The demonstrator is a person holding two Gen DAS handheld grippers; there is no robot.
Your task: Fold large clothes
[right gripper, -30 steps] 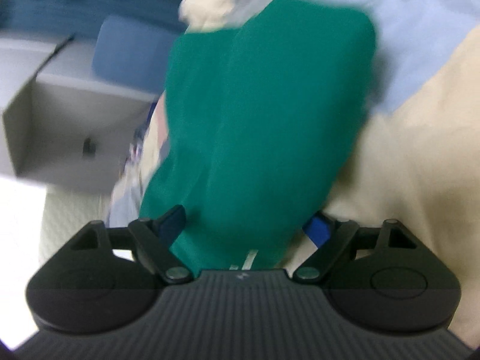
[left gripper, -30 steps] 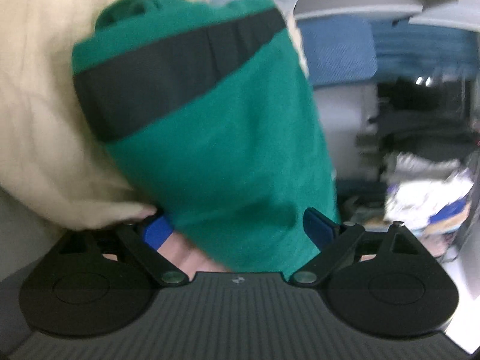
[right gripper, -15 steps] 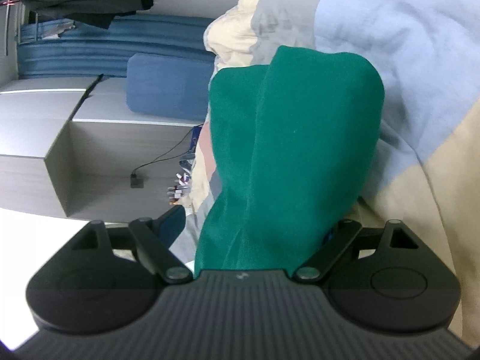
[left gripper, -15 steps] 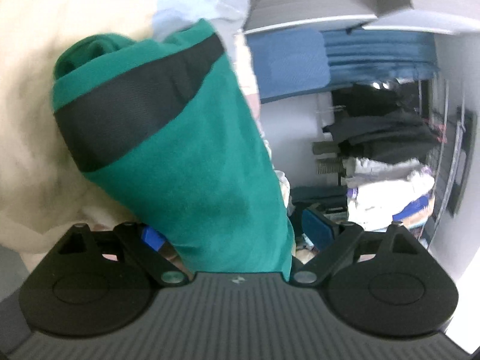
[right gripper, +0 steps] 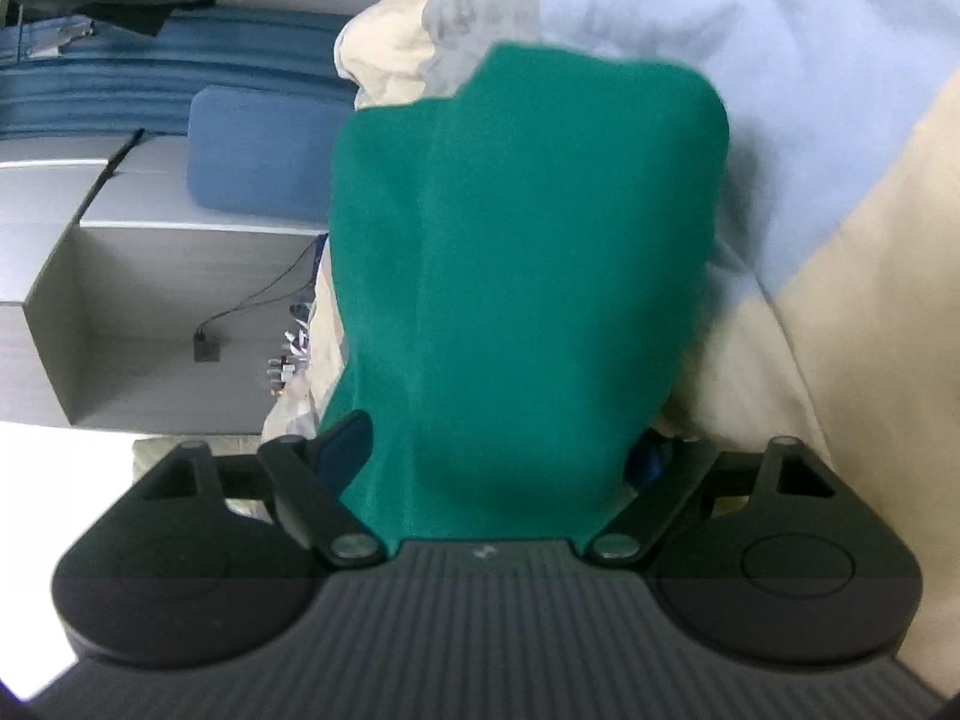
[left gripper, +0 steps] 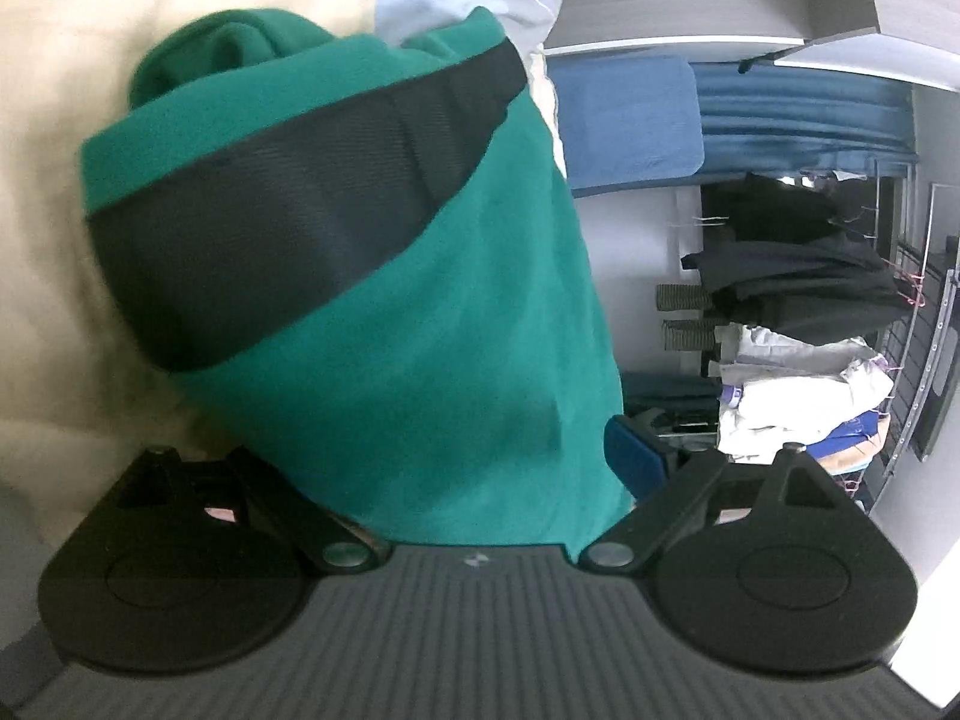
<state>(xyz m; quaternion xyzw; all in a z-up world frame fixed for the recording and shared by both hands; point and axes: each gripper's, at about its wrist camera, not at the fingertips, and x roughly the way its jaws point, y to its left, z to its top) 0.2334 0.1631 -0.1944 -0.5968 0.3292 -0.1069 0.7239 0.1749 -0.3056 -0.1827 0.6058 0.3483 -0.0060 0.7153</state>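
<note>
A folded green garment with a broad black band fills the space between the left gripper's wide-set jaws — only its right blue pad shows. Cream bedding lies behind; at right hang dark clothes above pale folded laundry.

Supporting surface: bed, covered by cream duvet with pale blue panel and grey patch. Duvet rumpled, bunched at bed edge. Green garment with black band lies bundled against duvet; whether its weight rests on it cannot be told. Bed frame and mattress not visible.
</note>
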